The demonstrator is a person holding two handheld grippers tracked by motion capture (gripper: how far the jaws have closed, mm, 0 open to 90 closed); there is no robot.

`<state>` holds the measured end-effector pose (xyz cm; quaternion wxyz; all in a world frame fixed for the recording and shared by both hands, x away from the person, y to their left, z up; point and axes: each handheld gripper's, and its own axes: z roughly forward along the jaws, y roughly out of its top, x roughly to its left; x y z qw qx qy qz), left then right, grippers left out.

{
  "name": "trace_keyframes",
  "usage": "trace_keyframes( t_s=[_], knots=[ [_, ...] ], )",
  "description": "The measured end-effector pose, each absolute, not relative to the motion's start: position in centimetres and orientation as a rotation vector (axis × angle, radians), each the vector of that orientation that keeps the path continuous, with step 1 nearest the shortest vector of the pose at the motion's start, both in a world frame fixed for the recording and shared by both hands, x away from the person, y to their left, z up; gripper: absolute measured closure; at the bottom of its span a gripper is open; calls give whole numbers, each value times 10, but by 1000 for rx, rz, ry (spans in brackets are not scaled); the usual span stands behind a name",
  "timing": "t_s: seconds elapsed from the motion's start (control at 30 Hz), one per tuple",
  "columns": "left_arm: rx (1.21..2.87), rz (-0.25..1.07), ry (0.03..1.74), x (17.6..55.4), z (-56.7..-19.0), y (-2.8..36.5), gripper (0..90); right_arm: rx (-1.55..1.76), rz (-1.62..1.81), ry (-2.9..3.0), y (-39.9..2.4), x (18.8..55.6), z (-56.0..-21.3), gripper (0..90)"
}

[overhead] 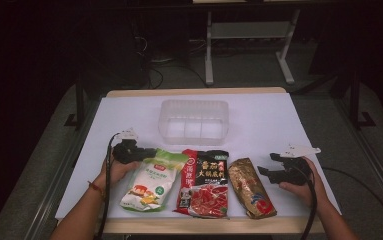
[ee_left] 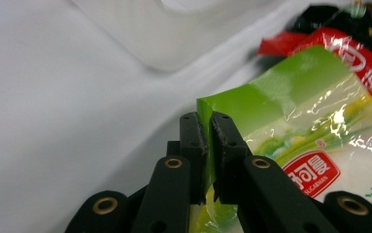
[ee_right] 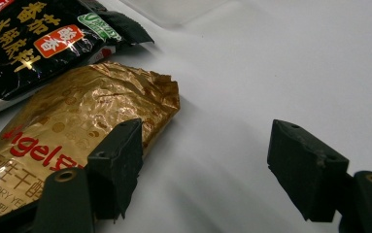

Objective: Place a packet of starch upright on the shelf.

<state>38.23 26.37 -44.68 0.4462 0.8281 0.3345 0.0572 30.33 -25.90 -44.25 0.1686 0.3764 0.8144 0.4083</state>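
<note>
At the table's near left, the left gripper point(ee_left: 207, 141) has its jaws pinched tight on the top edge of the green bag point(ee_left: 290, 107). Right gripper point(ee_right: 203, 160) gapes empty just beside the gold bag point(ee_right: 76, 121); red bag point(overhead: 205, 182) lies between.

green pouch point(ee_left: 290, 102): lower part cut off by the bottom edge in left tool view, corner hidden between the jaws | gold pouch point(ee_right: 76, 126): left end beyond the frame, part hidden behind one jaw in right tool view | clear box point(ee_left: 183, 29) beyond the green pouch: blurred, top cut off
</note>
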Motion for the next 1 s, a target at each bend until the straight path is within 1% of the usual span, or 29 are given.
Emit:
trace_keyframes(
  t_s=[0.1,0.13,0.23,0.47,0.6,0.73,0.8,0.87,0.9,1.0],
  knots=[
    [2038,163,832,380,-443,271,857,1069,1160,2312,-259,303,-442,281],
    [2029,180,850,376,-441,280,859,1069,1160,2312,-260,303,-442,281],
    [2019,197,871,372,-441,290,859,1078,1161,2308,-260,303,-442,281],
    [1981,202,895,354,-437,320,856,1080,1159,2309,-261,303,-442,282],
    [1970,190,887,344,-437,330,831,1080,1155,2313,-259,304,-442,281],
    [1990,179,889,340,-444,334,767,1079,1150,2316,-259,304,-442,280],
    [2019,148,890,340,-449,333,713,1078,1149,2317,-259,304,-442,280],
    [2033,137,881,340,-452,331,620,1073,1147,2323,-258,304,-442,279],
    [2034,119,880,340,-453,330,620,1073,1147,2323,-258,304,-442,279],
    [2035,44,858,340,-454,325,534,1074,1149,2325,-259,304,-442,279]
  ],
)
